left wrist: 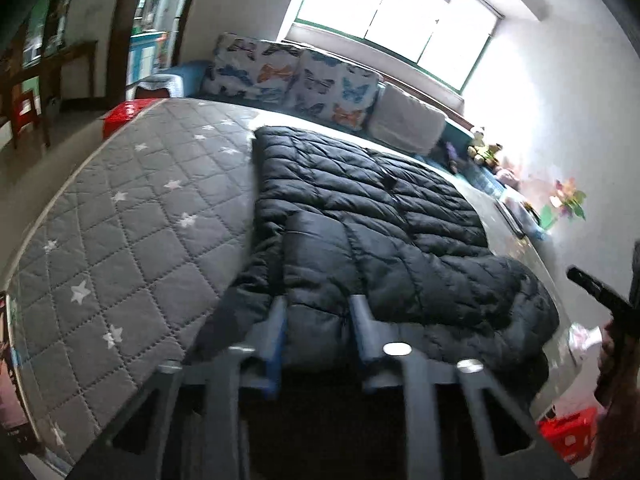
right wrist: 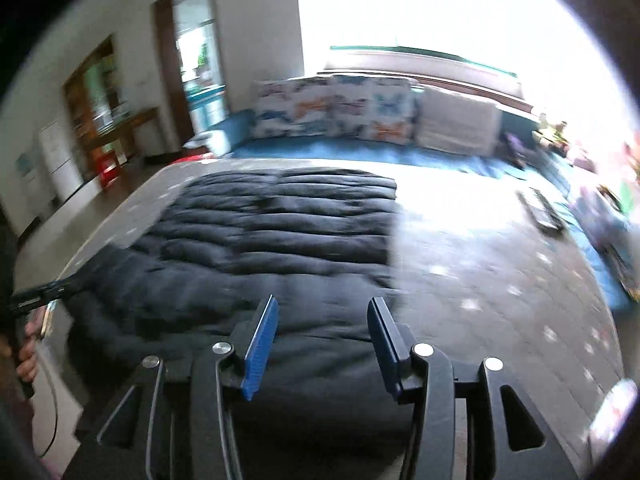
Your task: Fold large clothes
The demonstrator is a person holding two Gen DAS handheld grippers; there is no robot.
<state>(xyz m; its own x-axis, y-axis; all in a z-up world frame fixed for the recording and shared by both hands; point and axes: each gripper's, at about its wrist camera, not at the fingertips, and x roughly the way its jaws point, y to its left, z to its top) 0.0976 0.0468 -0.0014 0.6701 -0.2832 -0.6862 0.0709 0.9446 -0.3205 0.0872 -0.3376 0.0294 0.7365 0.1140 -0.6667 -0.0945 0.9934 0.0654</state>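
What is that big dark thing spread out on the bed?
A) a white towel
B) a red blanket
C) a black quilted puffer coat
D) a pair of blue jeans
C: the black quilted puffer coat lies flat on the grey star-patterned mattress, its stitched padded panels plain in both views.
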